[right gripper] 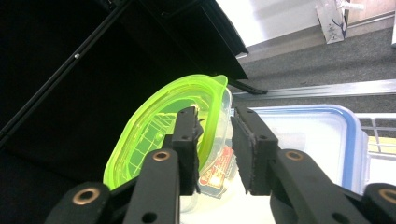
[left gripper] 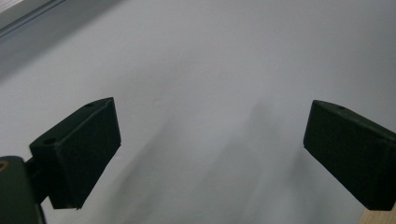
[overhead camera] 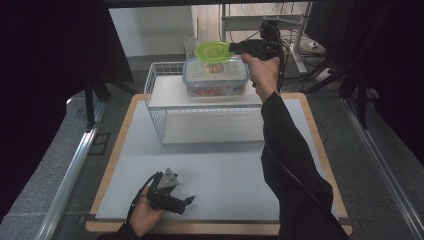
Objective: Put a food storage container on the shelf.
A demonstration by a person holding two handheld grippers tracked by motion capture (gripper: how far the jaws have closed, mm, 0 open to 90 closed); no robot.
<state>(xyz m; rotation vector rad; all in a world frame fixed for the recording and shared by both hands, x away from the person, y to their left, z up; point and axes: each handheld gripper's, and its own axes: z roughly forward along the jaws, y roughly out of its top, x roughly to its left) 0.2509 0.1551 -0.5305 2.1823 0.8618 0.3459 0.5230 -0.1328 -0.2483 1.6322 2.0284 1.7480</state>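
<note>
- Small tub (overhead camera: 212,54): clear plastic body with a bright green, translucent lid, rounded-oblong, with a raised rim and a moulded pattern under the lid (right gripper: 173,123). A printed label shows through its clear wall.
- Right gripper (overhead camera: 235,47): black, blocky jaws with flat ribbed pads (right gripper: 249,154), a cable trailing down the sleeve. In the right gripper view the edge of the small tub sits between the jaws, one pad over the green lid, the other at the clear side; the jaws are narrowed around that edge, but whether both pads press on it I cannot tell.
- The small tub sits at the tip of the right gripper, directly over the big box (overhead camera: 215,77) and touching or just above its lid; contact cannot be made out.
- Big box: clear, rectangular, rounded corners, blue-rimmed snap lid (right gripper: 317,140). Something red and orange shows through its wall, too blurred to name.
- Wire basket (overhead camera: 159,107): white, open grid sides, rectangular; the big box stands at its far end, just below the right gripper.
- Left gripper (overhead camera: 187,201): black, with a grey three-cornered plate on top, resting low on the table (overhead camera: 225,170) well apart from the basket. Jaws spread wide, nothing between them; smooth matte grey surface beneath (left gripper: 210,93).
- Table: pale grey sheet with a light wooden border.
</note>
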